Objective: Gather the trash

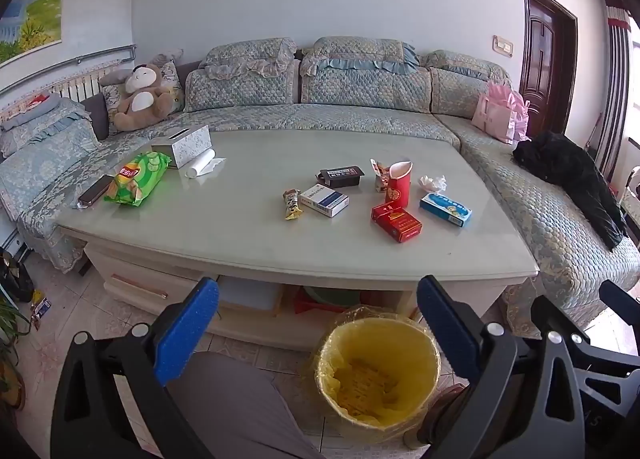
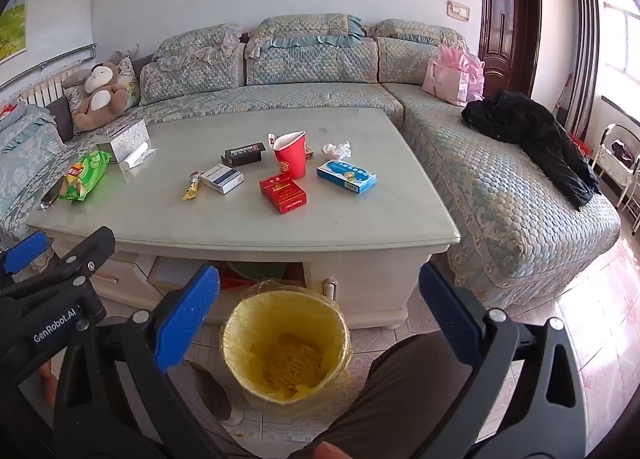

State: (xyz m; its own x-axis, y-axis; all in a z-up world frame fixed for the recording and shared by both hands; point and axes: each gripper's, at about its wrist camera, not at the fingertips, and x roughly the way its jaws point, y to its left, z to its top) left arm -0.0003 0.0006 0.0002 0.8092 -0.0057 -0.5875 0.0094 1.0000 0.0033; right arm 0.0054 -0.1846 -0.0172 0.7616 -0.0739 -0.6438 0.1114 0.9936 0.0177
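A yellow-lined waste bin stands on the floor in front of the coffee table; it also shows in the right wrist view. On the table lie a red paper cup, a red cigarette pack, a blue box, a white-blue box, a black box, a snack wrapper, a crumpled tissue and a green chip bag. My left gripper is open and empty, held low before the table. My right gripper is open and empty above the bin.
A tissue box and a phone lie at the table's left. A sofa wraps the table, with a teddy bear, a pink bag and a black coat. My knees flank the bin.
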